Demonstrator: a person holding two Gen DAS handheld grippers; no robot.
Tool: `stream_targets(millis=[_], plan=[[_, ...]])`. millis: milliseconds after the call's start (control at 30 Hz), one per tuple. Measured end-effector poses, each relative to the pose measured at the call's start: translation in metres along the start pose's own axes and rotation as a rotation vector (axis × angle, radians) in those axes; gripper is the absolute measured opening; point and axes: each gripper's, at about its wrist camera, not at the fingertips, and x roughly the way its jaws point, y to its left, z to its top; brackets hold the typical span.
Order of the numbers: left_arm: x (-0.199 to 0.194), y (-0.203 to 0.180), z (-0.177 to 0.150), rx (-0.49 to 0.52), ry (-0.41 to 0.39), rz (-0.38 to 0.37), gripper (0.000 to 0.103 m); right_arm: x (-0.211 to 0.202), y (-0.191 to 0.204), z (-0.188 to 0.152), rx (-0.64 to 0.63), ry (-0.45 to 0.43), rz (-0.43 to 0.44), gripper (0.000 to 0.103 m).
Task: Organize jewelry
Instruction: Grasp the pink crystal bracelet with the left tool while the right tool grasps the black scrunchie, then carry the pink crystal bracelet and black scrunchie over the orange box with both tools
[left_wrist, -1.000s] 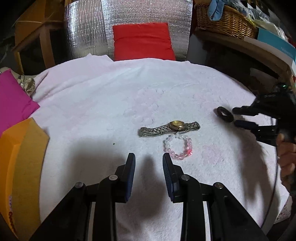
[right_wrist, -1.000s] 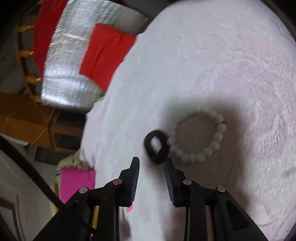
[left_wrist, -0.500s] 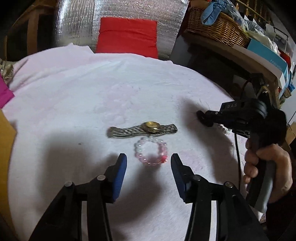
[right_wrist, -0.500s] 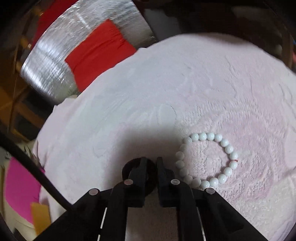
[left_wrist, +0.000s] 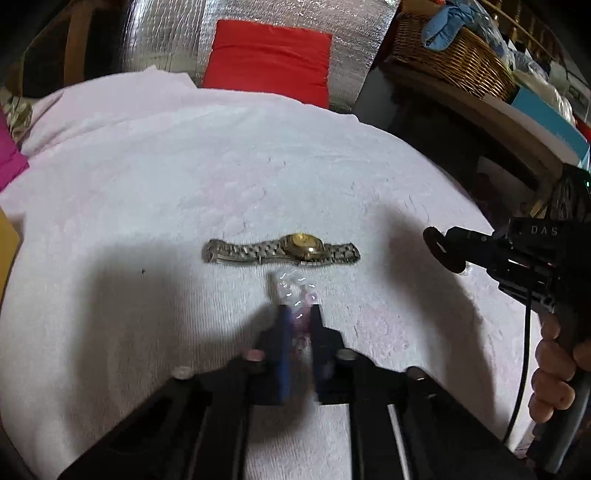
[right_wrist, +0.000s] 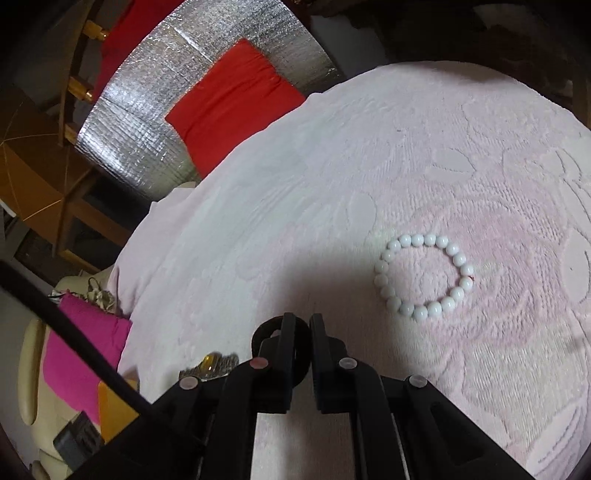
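Both grippers are clamped on jewelry at once, presumably so two pieces can be carried off together. The left gripper (left_wrist: 298, 314), at the lower centre of its own view, has its jaws closed on the pink bead bracelet (left_wrist: 291, 291), which is squashed into a narrow bunch between the pads, its far end poking out toward the watch (left_wrist: 282, 251). The watch lies flat and stretched out just beyond it on the pink towel (left_wrist: 147, 184) (whether a tabletop or a bed lies under the towel cannot be told).

At the right edge of that view the right gripper (left_wrist: 448, 251) is pinched shut on the black ring (left_wrist: 437, 249), held by its rim so the loop stands on edge, and it looks clear of the towel. A hand (left_wrist: 554, 380) wraps the handle below, with the tool reaching leftward across the frame.

In the right wrist view the ring (right_wrist: 264, 334) shows around the closed fingers at lower centre, and the white bead bracelet (right_wrist: 423, 277) rests untouched in an open circle at centre right.
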Motion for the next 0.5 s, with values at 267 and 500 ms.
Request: stream_targets(millis=[267, 500], plan=[[-0.029, 0.004, -0.011, 0.026, -0.021, 0.012, 0.007, -0.012, 0.003, -0.012, 0.019, 0.039, 0.087, 0.009], [-0.065, 0.012, -0.021, 0.016, -0.067, 0.014, 0.007, -0.021, 0.017, -0.031, 0.002, 0.058, 0.135, 0.009]])
